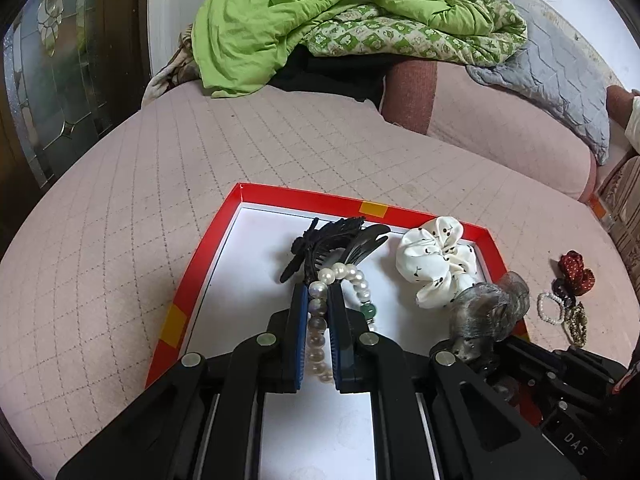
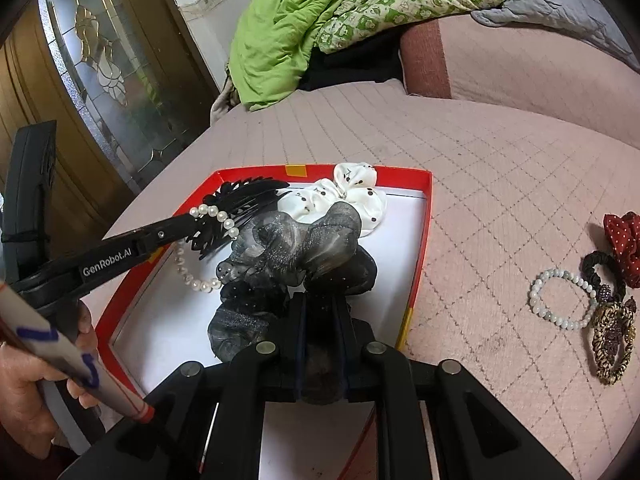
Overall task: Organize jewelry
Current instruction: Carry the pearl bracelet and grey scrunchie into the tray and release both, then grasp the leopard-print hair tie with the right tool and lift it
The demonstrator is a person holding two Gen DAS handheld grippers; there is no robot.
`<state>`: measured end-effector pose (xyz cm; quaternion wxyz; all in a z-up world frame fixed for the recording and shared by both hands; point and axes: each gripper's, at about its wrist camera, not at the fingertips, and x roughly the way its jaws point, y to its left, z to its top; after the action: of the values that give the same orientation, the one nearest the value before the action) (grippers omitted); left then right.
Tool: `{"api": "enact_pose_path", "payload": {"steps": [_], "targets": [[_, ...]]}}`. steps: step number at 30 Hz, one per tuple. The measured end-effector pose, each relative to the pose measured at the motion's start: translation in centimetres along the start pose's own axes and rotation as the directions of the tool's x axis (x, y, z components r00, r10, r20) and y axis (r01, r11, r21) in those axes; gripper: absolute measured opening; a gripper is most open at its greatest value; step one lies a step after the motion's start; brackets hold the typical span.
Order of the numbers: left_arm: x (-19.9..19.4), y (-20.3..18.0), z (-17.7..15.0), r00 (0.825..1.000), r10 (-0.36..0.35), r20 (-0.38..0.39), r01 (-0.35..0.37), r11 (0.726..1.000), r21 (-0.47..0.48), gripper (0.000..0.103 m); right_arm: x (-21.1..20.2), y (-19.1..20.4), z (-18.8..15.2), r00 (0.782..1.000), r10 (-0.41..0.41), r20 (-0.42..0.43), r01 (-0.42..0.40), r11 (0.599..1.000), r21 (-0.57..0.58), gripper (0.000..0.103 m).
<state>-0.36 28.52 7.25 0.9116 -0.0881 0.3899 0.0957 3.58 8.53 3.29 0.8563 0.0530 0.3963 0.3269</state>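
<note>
We held both pieces over the shallow red-rimmed white box (image 1: 182, 292).
Left gripper (image 1: 319, 300) clenched the white pearl bracelet (image 1: 316, 332) — right gripper (image 2: 323, 308) clamped the sheer grey-black scrunchie (image 2: 288, 248), both inside it.

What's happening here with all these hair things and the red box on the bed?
A person is sorting accessories with a handheld gripper in each hand. The left gripper is shut on a pearl bracelet over the red box, beside a black hair claw and a white dotted scrunchie already inside. The right gripper is shut on a grey sheer scrunchie above the box. A beaded bracelet and more hair ties still lie on the pink cover.
</note>
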Motion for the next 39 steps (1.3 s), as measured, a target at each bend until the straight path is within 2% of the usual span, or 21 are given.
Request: {"api": "enact_pose_path", "payload": {"steps": [4, 6, 7, 9, 20, 25, 30, 39], "targets": [[0.0, 0.1, 0.1, 1.0, 0.001, 0.002, -0.001, 1.0, -0.012, 0.012, -0.3, 0.0, -0.1, 1.0, 0.005, 0.003, -0.005, 1.0, 0.001, 0.019], [-0.2, 0.0, 0.2, 1.0, -0.001, 0.009, 0.002, 1.0, -0.018, 0.017, -0.5, 0.0, 0.0, 1.0, 0.01, 0.007, -0.01, 1.0, 0.005, 0.029], [-0.3, -0.1, 0.3, 1.0, -0.001, 0.016, 0.002, 1.0, -0.02, 0.02, -0.7, 0.0, -0.1, 1.0, 0.015, 0.01, -0.015, 1.0, 0.009, 0.031], [-0.7, -0.3, 0.4, 0.999, 0.002, 0.035, -0.001, 1.0, -0.023, 0.028, -1.2, 0.0, 0.0, 0.999, 0.025, 0.027, -0.026, 1.0, 0.015, 0.032], [-2.5, -2.1, 1.2, 0.992, -0.025, 0.128, 0.031, 0.999, -0.044, 0.029, -4.7, -0.9, 0.9, 0.99, 0.043, 0.136, -0.05, 0.998, 0.043, 0.032], [-3.1, -3.6, 1.4, 0.986, -0.041, 0.162, 0.044, 0.999, -0.014, 0.031, -6.6, -3.3, 1.3, 0.985, 0.009, 0.173, -0.027, 0.994, 0.102, 0.032], [-3.0, -4.7, 1.4, 0.986, -0.052, 0.161, 0.052, 0.999, 0.004, 0.032, -7.9, -6.8, 1.5, 0.983, -0.025, 0.179, -0.011, 0.981, 0.193, 0.032], [-3.0, -8.8, 1.1, 0.98, -0.122, 0.157, 0.114, 0.992, 0.061, 0.032, -11.1, -12.8, 0.6, 0.976, -0.14, 0.167, 0.088, 0.954, 0.285, 0.032]]}}
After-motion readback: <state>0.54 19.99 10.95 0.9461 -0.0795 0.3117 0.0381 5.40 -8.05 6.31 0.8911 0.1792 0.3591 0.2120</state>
